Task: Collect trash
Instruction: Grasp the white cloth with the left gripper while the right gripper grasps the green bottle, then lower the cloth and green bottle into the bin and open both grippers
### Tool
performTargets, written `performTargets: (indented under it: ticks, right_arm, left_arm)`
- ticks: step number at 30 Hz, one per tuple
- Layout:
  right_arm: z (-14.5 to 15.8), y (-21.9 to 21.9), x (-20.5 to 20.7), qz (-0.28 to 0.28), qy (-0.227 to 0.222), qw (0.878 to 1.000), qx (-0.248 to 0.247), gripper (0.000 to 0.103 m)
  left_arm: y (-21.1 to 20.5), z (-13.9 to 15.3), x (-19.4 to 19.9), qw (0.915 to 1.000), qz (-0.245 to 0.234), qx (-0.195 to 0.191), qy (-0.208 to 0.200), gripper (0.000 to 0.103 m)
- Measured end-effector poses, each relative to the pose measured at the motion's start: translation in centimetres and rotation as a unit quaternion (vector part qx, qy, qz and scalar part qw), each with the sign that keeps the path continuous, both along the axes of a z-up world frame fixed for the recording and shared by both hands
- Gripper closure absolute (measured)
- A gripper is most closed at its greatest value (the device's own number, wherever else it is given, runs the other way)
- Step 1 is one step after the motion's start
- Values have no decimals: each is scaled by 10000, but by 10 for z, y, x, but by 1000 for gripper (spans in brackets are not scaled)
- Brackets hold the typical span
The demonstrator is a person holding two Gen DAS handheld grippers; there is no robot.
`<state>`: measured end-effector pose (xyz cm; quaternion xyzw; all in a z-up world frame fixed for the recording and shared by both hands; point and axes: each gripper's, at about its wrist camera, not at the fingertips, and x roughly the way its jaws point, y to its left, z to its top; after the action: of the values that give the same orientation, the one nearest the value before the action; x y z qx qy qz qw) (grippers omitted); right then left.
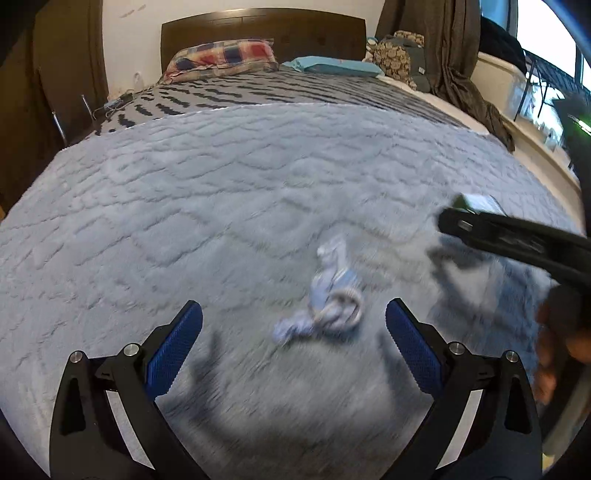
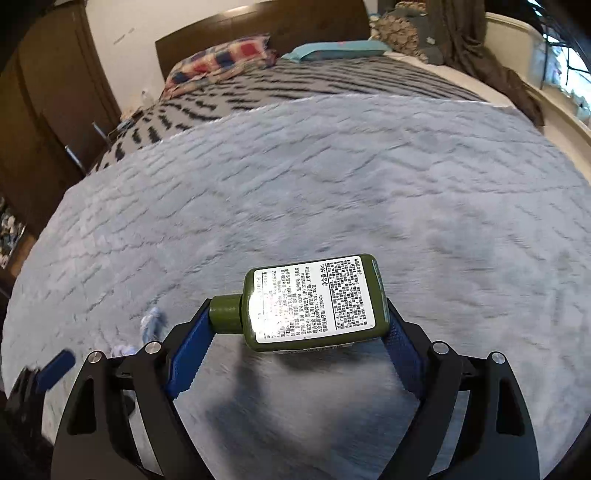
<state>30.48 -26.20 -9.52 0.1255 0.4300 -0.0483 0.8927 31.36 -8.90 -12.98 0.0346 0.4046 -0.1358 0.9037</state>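
1. The right gripper (image 2: 297, 325) is clamped on a green bottle (image 2: 314, 302), held sideways with its cap at 9 o'clock, above the blanket (image 2: 332, 177).
2. The left gripper (image 1: 293, 325) is spread wide and holds nothing.
3. A knotted white rag (image 1: 328, 295) lies on the blanket between its fingers, toward 12 o'clock.

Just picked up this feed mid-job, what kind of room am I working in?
Almost certainly a bedroom. You are over a bed with a fluffy grey blanket, a dark wooden headboard against the wall, and a checked pillow beside a teal one. Curtains hang by a window on the right.
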Motion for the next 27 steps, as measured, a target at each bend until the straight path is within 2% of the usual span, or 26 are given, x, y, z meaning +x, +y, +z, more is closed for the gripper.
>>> performTargets:
  ticks: [4, 6, 7, 8, 11, 17, 21, 27]
  right_arm:
    - [10, -19, -23, 9, -100, 9999, -80, 17]
    - [11, -22, -32, 43, -128, 9998, -132, 17]
    - [12, -22, -36, 72, -145, 9998, -153, 17]
    - [13, -22, -42, 110, -164, 9997, -169, 17]
    - [15, -19, -60, 279, -257, 9992, -142, 17]
    - [24, -3, -109, 541, -514, 9967, -321, 17]
    - [32, 11, -143, 653, -663, 9949, -378, 17]
    - [40, 31, -194, 780, -863, 9924, -413, 17]
  left_arm:
    - [-14, -4, 12, 9999, -34, 97, 71, 19]
    - [-20, -8, 18, 9996, -80, 198, 185, 40]
    - [-23, -10, 20, 9993, -106, 252, 252, 46]
    - [-24, -12, 20, 9991, -122, 290, 285, 58]
    - [-25, -12, 17, 9987, -204, 375, 286, 73]
    - [-15, 1, -19, 9986, -350, 371, 155, 75]
    - [-2, 14, -62, 9988, -399, 295, -9, 75]
    - [23, 32, -138, 9988, -395, -110, -270, 75]
